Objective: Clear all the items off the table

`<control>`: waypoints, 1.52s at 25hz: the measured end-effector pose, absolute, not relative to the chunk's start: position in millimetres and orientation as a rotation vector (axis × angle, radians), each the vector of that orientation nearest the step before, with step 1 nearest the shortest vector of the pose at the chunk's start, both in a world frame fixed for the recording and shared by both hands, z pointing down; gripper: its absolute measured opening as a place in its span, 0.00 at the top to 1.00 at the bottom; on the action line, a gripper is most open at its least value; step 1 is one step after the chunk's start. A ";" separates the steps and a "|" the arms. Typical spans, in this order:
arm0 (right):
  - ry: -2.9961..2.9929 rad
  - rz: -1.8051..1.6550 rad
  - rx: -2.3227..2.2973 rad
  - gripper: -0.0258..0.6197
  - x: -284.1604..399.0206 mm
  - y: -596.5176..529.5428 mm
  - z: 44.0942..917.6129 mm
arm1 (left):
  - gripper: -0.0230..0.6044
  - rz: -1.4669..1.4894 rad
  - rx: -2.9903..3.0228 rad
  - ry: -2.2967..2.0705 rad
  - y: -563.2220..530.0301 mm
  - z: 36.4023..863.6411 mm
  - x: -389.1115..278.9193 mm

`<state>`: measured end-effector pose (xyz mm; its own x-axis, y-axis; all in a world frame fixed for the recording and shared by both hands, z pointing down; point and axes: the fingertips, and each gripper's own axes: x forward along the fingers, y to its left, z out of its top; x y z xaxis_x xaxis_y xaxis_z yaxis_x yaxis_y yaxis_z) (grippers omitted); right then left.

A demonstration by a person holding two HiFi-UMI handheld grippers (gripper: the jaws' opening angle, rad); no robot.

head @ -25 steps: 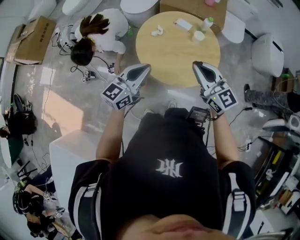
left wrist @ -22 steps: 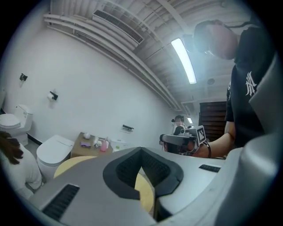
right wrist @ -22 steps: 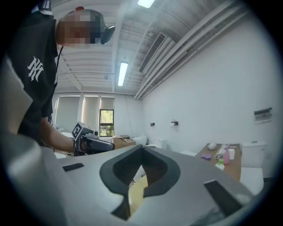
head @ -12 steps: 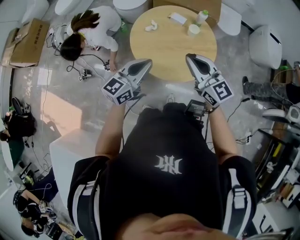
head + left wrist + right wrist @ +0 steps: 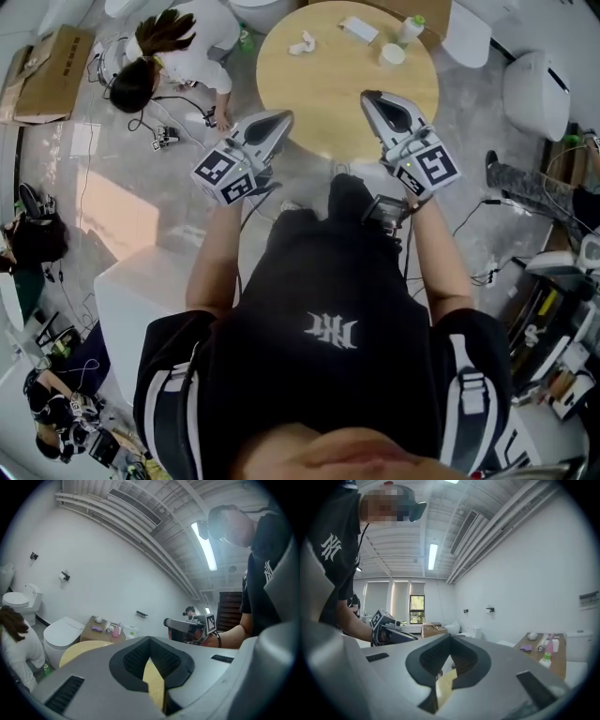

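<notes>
The round wooden table (image 5: 337, 94) carries a crumpled white wad (image 5: 302, 43), a flat white pack (image 5: 359, 30), a green-capped bottle (image 5: 409, 29) and a small white cup (image 5: 393, 54), all at its far side. My left gripper (image 5: 284, 118) is shut and empty, its tip at the table's near left edge. My right gripper (image 5: 367, 96) is shut and empty too, its tip over the near part of the tabletop. In the left gripper view the jaws (image 5: 150, 641) meet, with the tabletop (image 5: 79, 649) beyond. The right gripper view shows its jaws (image 5: 450, 641) together.
A person (image 5: 159, 52) crouches on the floor left of the table among cables. White toilets (image 5: 536, 94) stand around the table, a wooden cabinet (image 5: 101, 627) with small items behind it. A cardboard box (image 5: 47, 61) lies far left, a white block (image 5: 141, 300) near my left side.
Both grippers have moved forward toward the table; the right tip now reaches over the tabletop. The table items have not moved.
</notes>
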<state>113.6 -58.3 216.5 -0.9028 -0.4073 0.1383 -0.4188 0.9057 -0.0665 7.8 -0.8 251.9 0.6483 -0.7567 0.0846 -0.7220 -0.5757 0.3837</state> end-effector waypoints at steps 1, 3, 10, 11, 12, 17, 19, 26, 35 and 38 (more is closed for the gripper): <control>-2.947 0.143 0.607 0.95 110.3 -64.5 220.8 | 0.94 -0.119 2.467 -1.187 -5.8 255.3 7.1; -2.938 0.147 0.528 0.90 102.8 -80.2 232.2 | 0.94 -0.104 2.434 -1.226 -18.5 262.6 4.8; -2.912 0.273 0.242 0.73 65.9 -158.9 300.2 | 0.94 -0.038 2.274 -1.397 -70.0 301.0 -13.6; -2.891 0.279 0.218 0.73 57.2 -169.6 312.3 | 0.94 -0.019 2.254 -1.415 -75.2 307.5 -18.4; -2.860 0.280 0.203 0.73 48.8 -180.1 325.0 | 0.94 0.000 2.234 -1.434 -79.3 313.5 -23.4; -2.709 0.305 0.180 0.63 16.3 -216.6 390.9 | 0.94 0.035 2.146 -1.499 -88.3 340.9 -40.1; -2.682 0.323 0.174 0.63 7.5 -225.3 414.0 | 0.94 0.028 2.115 -1.493 -89.9 355.0 -41.1; -2.517 0.276 0.211 0.45 -25.5 -253.8 487.4 | 0.94 0.020 2.118 -1.451 -104.5 395.4 -57.5; -2.416 0.296 0.276 0.36 -49.9 -253.1 529.2 | 0.94 0.041 2.184 -1.381 -115.6 418.8 -77.5; -2.388 0.270 0.292 0.33 -51.9 -257.3 535.3 | 0.94 0.027 2.193 -1.380 -119.4 422.3 -84.3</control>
<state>-51.9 -257.3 535.3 -0.7261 -0.1349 0.6742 -0.2819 0.9528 -0.1130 -84.3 -119.4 422.3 0.4744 -0.8295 0.2947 -0.8403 -0.3270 0.4324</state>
